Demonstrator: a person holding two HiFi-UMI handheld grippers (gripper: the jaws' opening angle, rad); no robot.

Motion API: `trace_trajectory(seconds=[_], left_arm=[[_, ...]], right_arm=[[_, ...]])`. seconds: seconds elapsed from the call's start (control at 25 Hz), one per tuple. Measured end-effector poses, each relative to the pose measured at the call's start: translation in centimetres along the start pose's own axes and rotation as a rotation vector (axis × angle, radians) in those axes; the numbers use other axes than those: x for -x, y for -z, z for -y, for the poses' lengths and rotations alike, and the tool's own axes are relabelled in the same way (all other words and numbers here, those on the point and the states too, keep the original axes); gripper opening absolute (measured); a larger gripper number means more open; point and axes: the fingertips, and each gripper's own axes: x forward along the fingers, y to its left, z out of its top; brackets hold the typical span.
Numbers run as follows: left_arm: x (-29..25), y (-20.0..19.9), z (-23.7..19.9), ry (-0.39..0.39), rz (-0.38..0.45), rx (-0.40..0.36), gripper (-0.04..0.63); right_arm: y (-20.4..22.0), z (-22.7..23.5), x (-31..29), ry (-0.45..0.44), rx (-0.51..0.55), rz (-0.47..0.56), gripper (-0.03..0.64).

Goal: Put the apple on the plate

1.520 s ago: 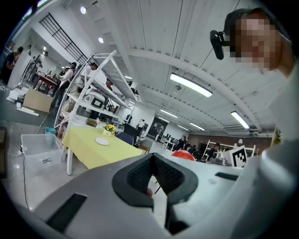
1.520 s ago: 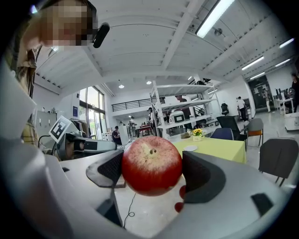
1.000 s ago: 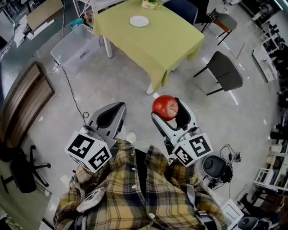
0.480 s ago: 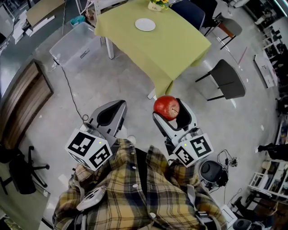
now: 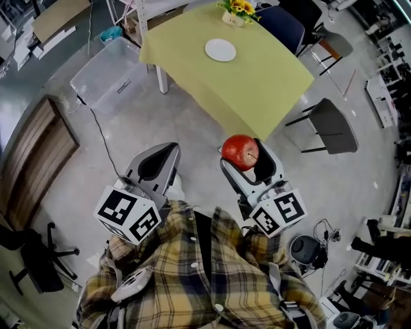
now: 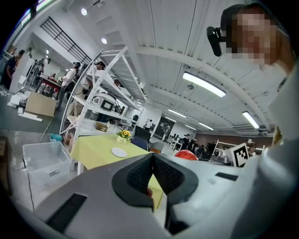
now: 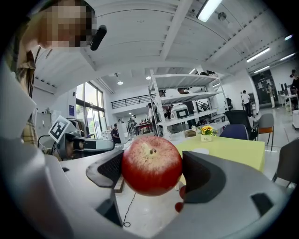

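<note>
My left hand-held gripper (image 5: 164, 157) is closed, jaws together, nothing in it. The plate (image 5: 220, 49) sits on the yellow-green surface (image 5: 270, 83) well ahead of me, with flowers (image 5: 237, 9) just beyond it. The apple (image 5: 239, 151) is up off the floor, pinched between the pads of my right hand-held gripper (image 5: 247, 159), well apart from the plate. Risks: the apple is round and held at two sides only, so a jolt on the way over could roll it out. Overreaching could clip the flowers.

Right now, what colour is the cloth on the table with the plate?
Plain yellow-green; the tablecloth shows best in the head view.
</note>
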Motion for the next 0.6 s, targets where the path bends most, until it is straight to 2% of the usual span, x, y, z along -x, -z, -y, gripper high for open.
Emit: trace_trajectory(seconds=[0.24,0.6], left_arm=[[-2.3,-1.3,-5.0,0.024,-0.049,-0.005,0.007],[-5.7,-2.0,-9.6,0.027,-0.076,0.045,0.006]], right_arm=[[-0.3,0.9,-5.0,0.057,-0.022,-0.018,0.374],[-0.1,3.3,-9.4,0.087,-0.036,-0.069,0.374]])
